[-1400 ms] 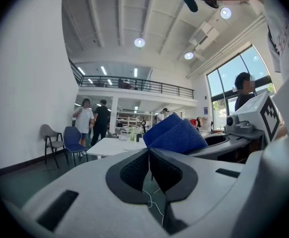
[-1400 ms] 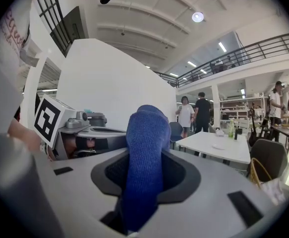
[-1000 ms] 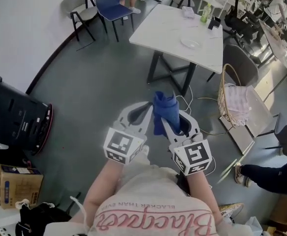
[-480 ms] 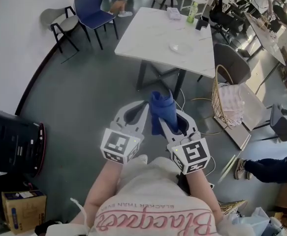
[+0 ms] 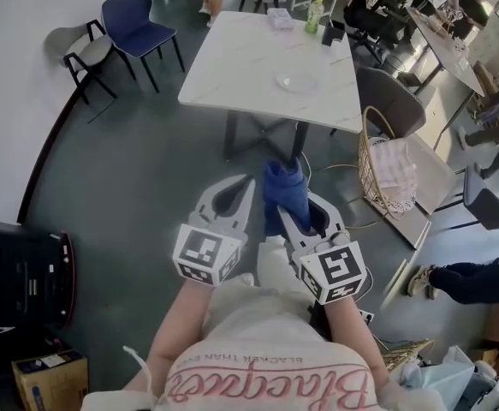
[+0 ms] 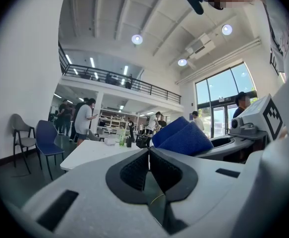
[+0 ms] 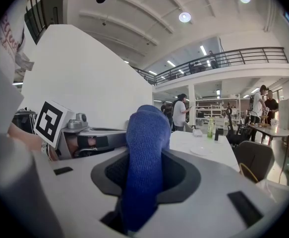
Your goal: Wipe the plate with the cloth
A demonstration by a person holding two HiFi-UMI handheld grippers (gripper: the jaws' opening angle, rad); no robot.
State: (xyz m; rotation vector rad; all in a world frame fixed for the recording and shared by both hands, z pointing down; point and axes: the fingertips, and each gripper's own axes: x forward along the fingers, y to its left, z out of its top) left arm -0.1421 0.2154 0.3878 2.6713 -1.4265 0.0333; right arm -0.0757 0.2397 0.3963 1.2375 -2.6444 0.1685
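Cloth (image 5: 285, 193) juts lengthwise forward, clamped in right gripper (image 5: 296, 216)

open office hall, table (image 5: 232, 62), chairs (image 5: 136, 17), mezzanine (image 6: 109, 79)

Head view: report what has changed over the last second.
The person has walked toward the white table. It and the plate on it have slid left in the picture and come a little nearer to the tongs. Nothing was taken up or let go: the right tongs stay shut on the blue cloth, and the left tongs stay shut and empty.
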